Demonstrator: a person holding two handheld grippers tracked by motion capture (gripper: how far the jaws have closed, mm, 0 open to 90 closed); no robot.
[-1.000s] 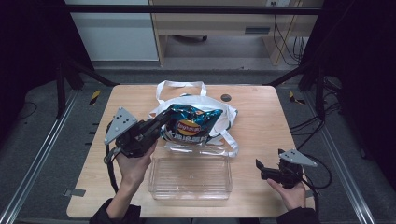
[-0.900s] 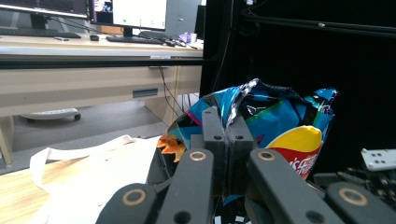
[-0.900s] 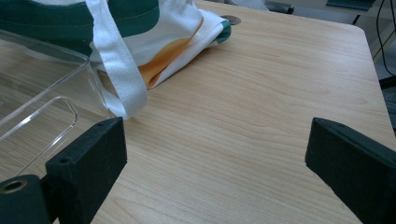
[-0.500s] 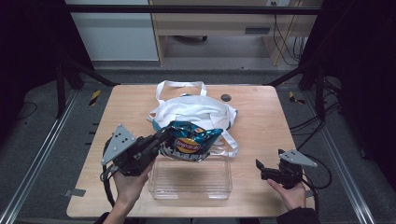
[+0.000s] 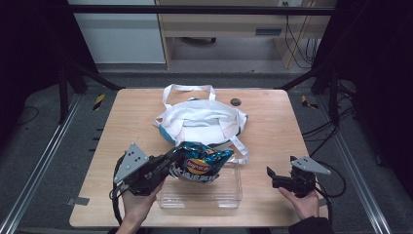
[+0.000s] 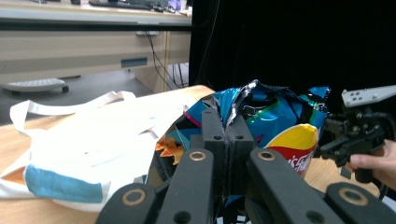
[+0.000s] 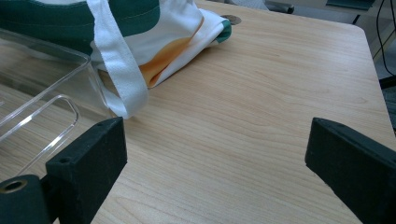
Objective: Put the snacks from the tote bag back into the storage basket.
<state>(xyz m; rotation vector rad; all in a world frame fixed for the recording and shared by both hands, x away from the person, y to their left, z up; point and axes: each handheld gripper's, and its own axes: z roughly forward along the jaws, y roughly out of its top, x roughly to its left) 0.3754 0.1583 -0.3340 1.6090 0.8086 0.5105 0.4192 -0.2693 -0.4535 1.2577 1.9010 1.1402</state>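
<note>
a: pressed flat together, those left fingers [image 6: 227,140], pinching the crimped top edge of the chip bag [image 5: 202,163]. nothing more than a thin fold of foil between the pads.

b: and hanging where?

a: above the near-left part of the clear plastic bin [image 5: 234,195], partly over its far rim, not yet resting inside. just behind, the white tote bag [image 5: 202,119] slumped on the tabletop [image 5: 272,126], one strap trailing down to the bin's far corner.

b: could slip, then?

a: likely enough. slick foil, narrow pinch (puffy bag, most of its bulk dangling below the grip), so a quick swing or jerk could pull the seam free and drop it outside the bin. could also catch the bin's rim on the way down and shove that light bin along the tabletop. squeezing lower on the bag would probably crush the chips.

b: and the right side?

a: right fingers [image 7: 224,163] spread wide, holding nothing, touching nothing. parked low over bare wood at the near right, well apart from bin and bag. no hand steadying the bin, hence the sliding risk.
</note>
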